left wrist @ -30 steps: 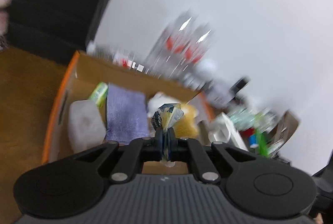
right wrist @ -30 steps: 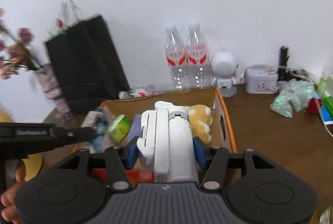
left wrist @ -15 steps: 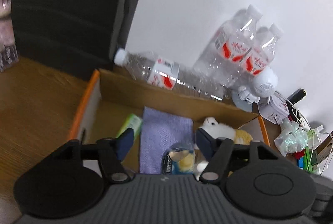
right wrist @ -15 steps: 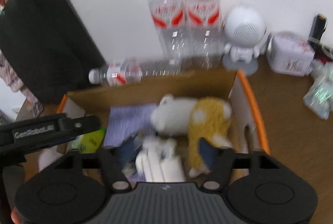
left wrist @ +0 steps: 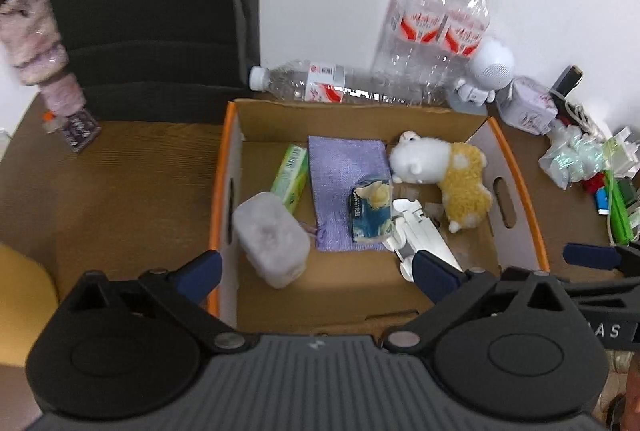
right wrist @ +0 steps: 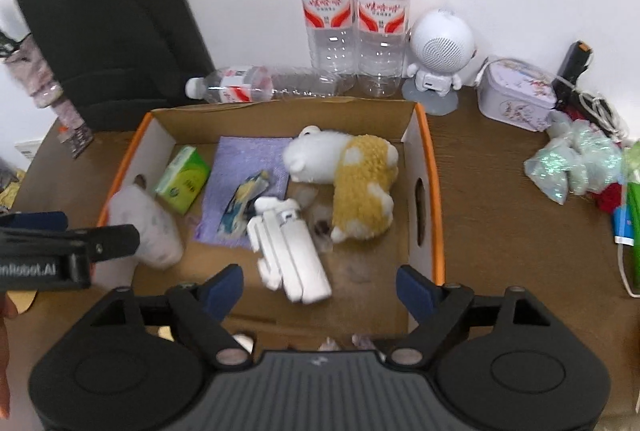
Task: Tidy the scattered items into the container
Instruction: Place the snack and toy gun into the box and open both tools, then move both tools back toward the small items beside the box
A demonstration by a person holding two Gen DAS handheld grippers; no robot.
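An orange-rimmed cardboard box (left wrist: 520,191) (right wrist: 434,191) sits on the brown table. Inside lie a purple cloth (left wrist: 346,175) (right wrist: 244,167), a green packet (left wrist: 291,173) (right wrist: 183,179), a frosted plastic tub (left wrist: 272,239) (right wrist: 148,227), a blue-yellow snack packet (left wrist: 370,211) (right wrist: 242,207), a white folding gadget (left wrist: 420,231) (right wrist: 292,247) and a white-and-yellow plush toy (left wrist: 444,171) (right wrist: 348,171). My left gripper (left wrist: 316,271) is open and empty above the box's near edge. My right gripper (right wrist: 320,287) is open and empty above the near edge too.
Two upright water bottles (right wrist: 356,15) and one lying bottle (right wrist: 260,87) stand behind the box, with a white robot speaker (right wrist: 438,59), a floral tin (right wrist: 516,95) and a black bag (right wrist: 108,23). Cluttered small items (right wrist: 580,159) lie at the right.
My left gripper opened and dropped the snack packet onto the purple cloth. My right gripper opened and dropped the white gadget into the box. Both grippers pulled back and up.
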